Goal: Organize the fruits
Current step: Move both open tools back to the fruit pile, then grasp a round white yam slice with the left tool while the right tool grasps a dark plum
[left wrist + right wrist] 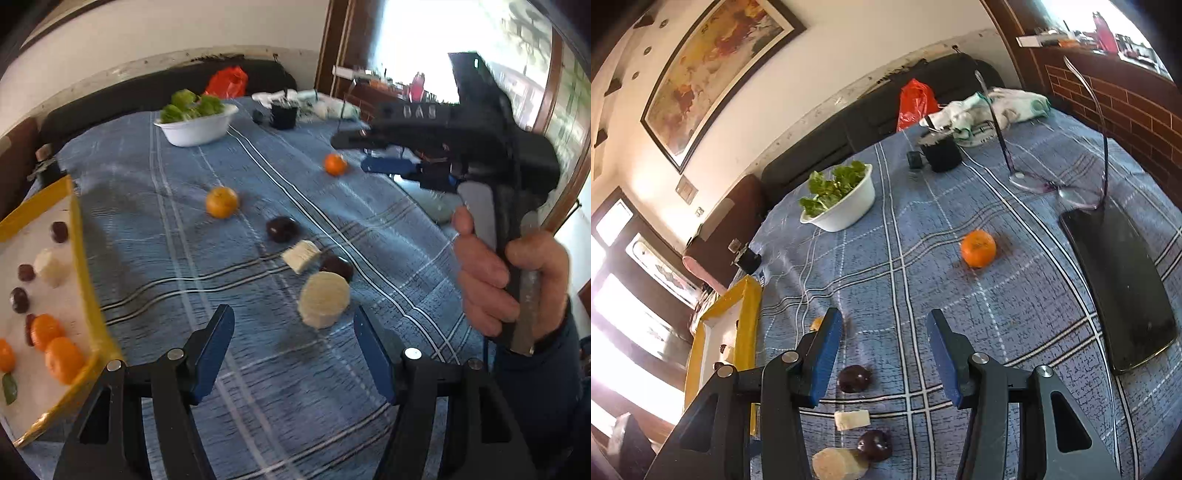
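Observation:
Loose fruit lies on the blue checked cloth: two oranges (221, 202) (335, 164), two dark plums (282, 229) (337, 266), a white wedge (301, 255) and a pale round chunk (324, 299). The yellow-rimmed tray (79, 236) at the left holds oranges, plums and a pale chunk. My left gripper (291, 325) is open and empty, just short of the pale chunk. My right gripper (882, 325) is also open and empty, above bare cloth. An orange (978, 248) lies beyond it. A plum (854, 378), the wedge (851, 420) and a second plum (874, 445) lie below it.
A white bowl of greens (842, 206), a black cup (942, 153), a crumpled cloth (990, 107) and a red bag (916, 103) sit at the far side. Glasses (1052, 184) and a dark phone (1119, 288) lie at the right. A hand (509, 280) holds the right gripper.

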{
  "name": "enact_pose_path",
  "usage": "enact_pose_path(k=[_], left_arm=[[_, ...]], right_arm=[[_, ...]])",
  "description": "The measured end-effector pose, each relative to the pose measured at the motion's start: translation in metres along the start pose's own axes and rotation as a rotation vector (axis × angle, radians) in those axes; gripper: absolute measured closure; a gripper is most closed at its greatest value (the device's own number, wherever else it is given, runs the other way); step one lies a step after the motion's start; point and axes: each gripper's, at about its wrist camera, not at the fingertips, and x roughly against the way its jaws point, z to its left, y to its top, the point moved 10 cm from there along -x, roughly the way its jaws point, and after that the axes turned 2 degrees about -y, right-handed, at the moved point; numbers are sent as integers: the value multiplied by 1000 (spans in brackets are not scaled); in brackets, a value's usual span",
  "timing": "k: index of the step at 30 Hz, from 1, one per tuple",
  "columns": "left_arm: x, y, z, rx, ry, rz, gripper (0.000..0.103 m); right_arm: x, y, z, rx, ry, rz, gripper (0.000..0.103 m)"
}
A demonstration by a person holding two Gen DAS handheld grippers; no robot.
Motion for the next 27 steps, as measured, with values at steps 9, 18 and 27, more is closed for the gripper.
enact_pose_path(k=[9,18,27], left_arm=[[-36,3,-8,3,11,57,50],[-45,0,-4,45,-24,56,70],[-13,2,46,121,87,-37,70]], right_arm=[[-6,-5,-5,-13,18,26,51],[-18,-21,11,64,23,77,51],[-39,-57,50,307,-10,148,51]])
